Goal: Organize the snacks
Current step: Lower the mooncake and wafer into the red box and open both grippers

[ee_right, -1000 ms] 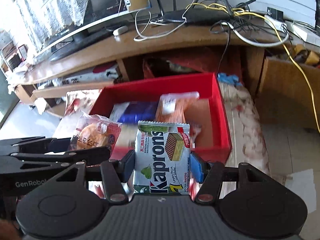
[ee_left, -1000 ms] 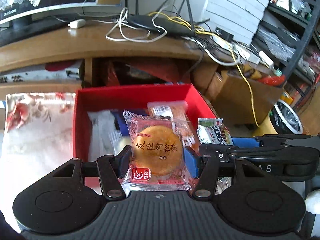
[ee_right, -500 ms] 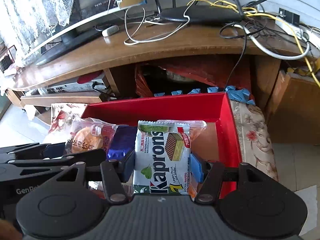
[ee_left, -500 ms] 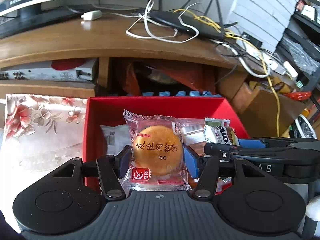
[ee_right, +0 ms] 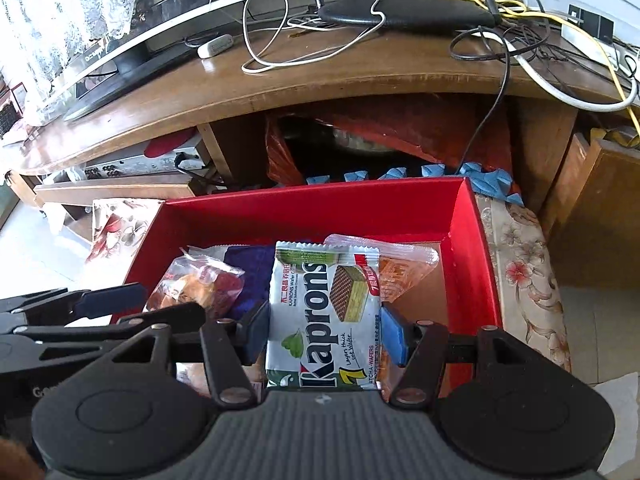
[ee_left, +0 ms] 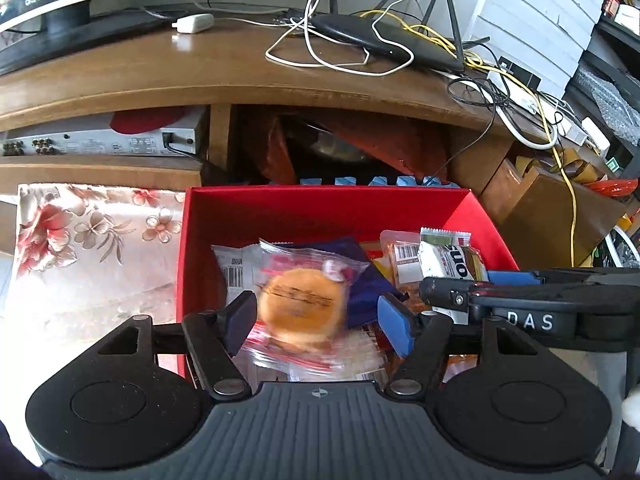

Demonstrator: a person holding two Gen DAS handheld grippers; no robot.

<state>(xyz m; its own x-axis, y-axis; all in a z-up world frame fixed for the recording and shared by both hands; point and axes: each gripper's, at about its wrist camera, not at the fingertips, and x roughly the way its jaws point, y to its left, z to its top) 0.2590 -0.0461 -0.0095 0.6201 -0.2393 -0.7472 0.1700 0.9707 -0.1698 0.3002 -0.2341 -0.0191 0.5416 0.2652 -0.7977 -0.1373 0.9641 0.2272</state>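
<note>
A red box (ee_left: pixel 320 204) (ee_right: pixel 476 276) holds several snack packets. My left gripper (ee_left: pixel 318 322) is open over the box; the round cake packet (ee_left: pixel 300 308) is blurred between its spread fingers and falling free into the box. It also shows in the right wrist view (ee_right: pixel 192 288). My right gripper (ee_right: pixel 324 330) is shut on the white and green Kaprons wafer packet (ee_right: pixel 324 316), held upright over the box; it shows in the left wrist view (ee_left: pixel 444 260). A dark blue packet (ee_left: pixel 360 280) and an orange packet (ee_right: pixel 404 268) lie in the box.
The box sits on a floral cloth (ee_left: pixel 88 248) (ee_right: pixel 524 280). Behind it stands a wooden desk (ee_left: pixel 200 68) with a router (ee_left: pixel 384 40), tangled cables and a monitor base. A silver device (ee_left: pixel 100 140) sits on the lower shelf. A brown cardboard box (ee_left: pixel 552 208) stands at right.
My left gripper has opened and the cake packet has dropped from its grip toward the box. Both grippers moved forward over the box. The right still holds the wafer packet.
</note>
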